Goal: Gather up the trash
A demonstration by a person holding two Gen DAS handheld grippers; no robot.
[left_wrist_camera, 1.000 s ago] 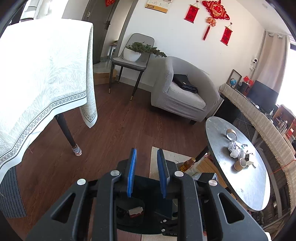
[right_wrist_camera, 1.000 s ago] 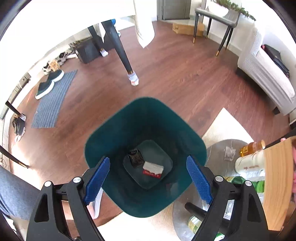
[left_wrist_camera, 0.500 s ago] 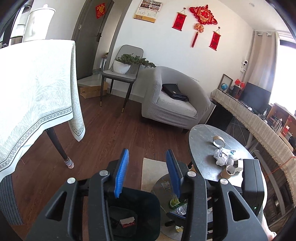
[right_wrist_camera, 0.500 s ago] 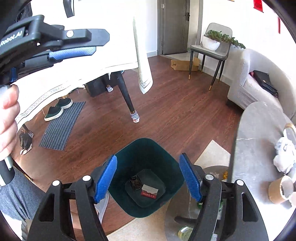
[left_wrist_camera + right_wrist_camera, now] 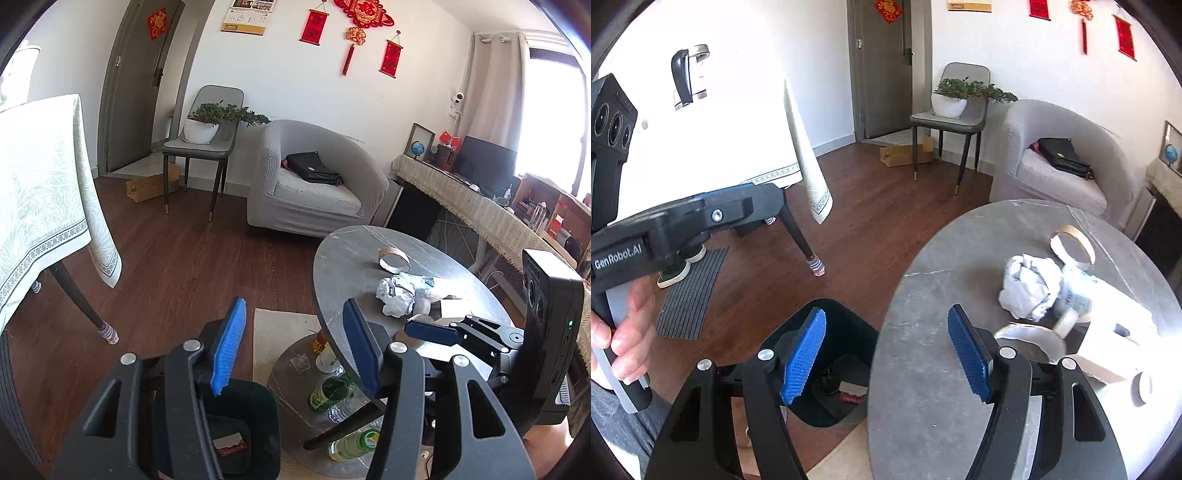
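The left tool (image 5: 295, 350) was empty, its jaws spreading apart with nothing between the blue pads (image 5: 229, 347); it hung above the rim of the dark green trash bin (image 5: 258, 424) on the floor. The right tool (image 5: 886, 354) also held nothing, its jaws standing about half apart, one pad over the bin (image 5: 831, 369) and the other over the edge of the round grey tabletop (image 5: 942, 295).

The trash lay in a cluster on the tabletop (image 5: 351, 251): a crumpled white paper ball (image 5: 397, 293), a cardboard tape ring (image 5: 393, 260) just behind it, and, nearer the right tool, a torn paper cup (image 5: 1030, 338) and a small cardboard box (image 5: 1108, 363). A red-and-white wrapper (image 5: 853, 391) already sat at the bottom of the bin. Bottles (image 5: 332, 391) stood on the lower shelf under the tabletop. In the right wrist view, a hand (image 5: 624, 325) gripped the left tool's handle.
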